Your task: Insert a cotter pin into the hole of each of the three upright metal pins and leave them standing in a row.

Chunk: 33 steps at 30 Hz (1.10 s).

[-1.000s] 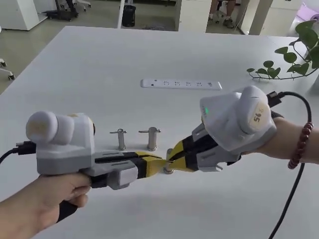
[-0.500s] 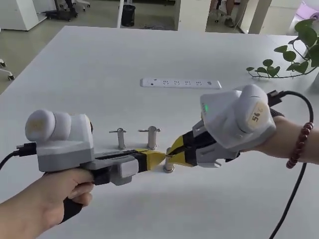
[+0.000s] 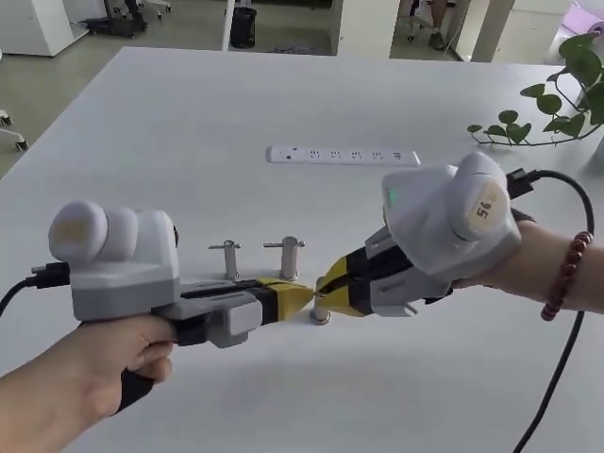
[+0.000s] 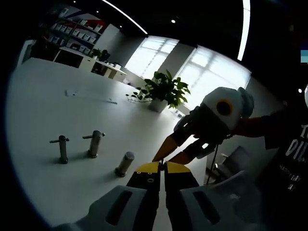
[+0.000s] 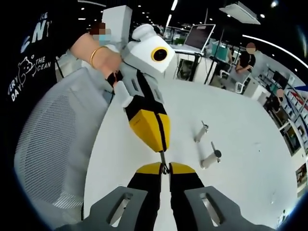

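Note:
Two upright metal pins (image 3: 229,258) (image 3: 289,255) stand side by side on the white table, each with a cotter pin through its top. A third metal pin (image 3: 321,314) stands to their right with a bare top (image 4: 125,163). Just above it the yellow tips of my left gripper (image 3: 300,294) and right gripper (image 3: 326,286) meet nose to nose. A thin cotter pin (image 5: 163,159) spans the short gap between them. My right gripper (image 5: 164,168) is shut on one end. The other end sits in my left gripper (image 4: 161,166), also shut.
A white power strip (image 3: 343,158) lies farther back on the table (image 3: 189,123). A leafy plant (image 3: 557,104) trails over the far right edge. A cable hangs from the right gripper past the person's wrist. Chairs and people are beyond the table.
Both gripper tips have lifted slightly and drawn a little apart over the third pin; a second ago they overlapped. The three metal pins have not moved.

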Motion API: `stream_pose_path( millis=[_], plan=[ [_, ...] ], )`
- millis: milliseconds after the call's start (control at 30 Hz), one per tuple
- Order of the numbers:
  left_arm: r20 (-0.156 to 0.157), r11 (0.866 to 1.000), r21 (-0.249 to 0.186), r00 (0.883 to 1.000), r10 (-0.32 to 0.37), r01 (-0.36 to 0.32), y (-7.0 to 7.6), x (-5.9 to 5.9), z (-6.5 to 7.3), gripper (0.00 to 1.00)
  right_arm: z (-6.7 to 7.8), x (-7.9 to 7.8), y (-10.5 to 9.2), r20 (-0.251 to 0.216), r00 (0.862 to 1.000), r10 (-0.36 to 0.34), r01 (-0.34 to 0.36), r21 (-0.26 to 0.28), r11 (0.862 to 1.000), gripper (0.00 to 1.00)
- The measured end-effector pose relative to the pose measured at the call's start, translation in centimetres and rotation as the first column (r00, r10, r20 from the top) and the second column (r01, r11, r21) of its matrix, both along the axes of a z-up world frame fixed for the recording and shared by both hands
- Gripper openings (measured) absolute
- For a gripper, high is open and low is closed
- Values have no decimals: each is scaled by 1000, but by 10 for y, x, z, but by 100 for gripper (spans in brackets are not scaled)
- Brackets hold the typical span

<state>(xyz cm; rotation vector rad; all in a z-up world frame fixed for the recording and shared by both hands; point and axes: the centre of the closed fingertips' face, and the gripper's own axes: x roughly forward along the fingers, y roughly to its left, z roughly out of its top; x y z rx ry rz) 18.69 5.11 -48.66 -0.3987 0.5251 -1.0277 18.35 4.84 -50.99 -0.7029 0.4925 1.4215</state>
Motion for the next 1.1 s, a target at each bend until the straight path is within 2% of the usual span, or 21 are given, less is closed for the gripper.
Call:
stream_pose_path(
  millis=[133, 233, 300, 567, 867, 1100],
  plan=[
    [45, 999, 44, 999, -28, 26, 0, 0, -1, 0, 2, -2, -2, -61, 998, -17, 19, 26, 999, 2],
    [60, 998, 51, 997, -39, 36, 0, 0, 0, 0, 2, -3, -4, -104, 994, -31, 36, 41, 999, 3],
    [86, 996, 69, 994, -64, 59, -1, -1, 0, 0, 2, -4, -5, -134, 990, -45, 53, 53, 997, 3],
    [125, 987, 97, 983, -136, 124, -3, -11, 0, 0, 2, -19, -5, -251, 967, -35, 60, 93, 994, 4],
    [159, 979, 77, 967, -199, 188, -6, -24, 8, 0, 0, -34, -5, -285, 958, 13, 16, 97, 995, 2],
    [166, 974, 84, 961, -223, 212, -5, -29, 8, 0, 3, -38, -2, -294, 955, 33, -1, 109, 994, 0]
  ],
)
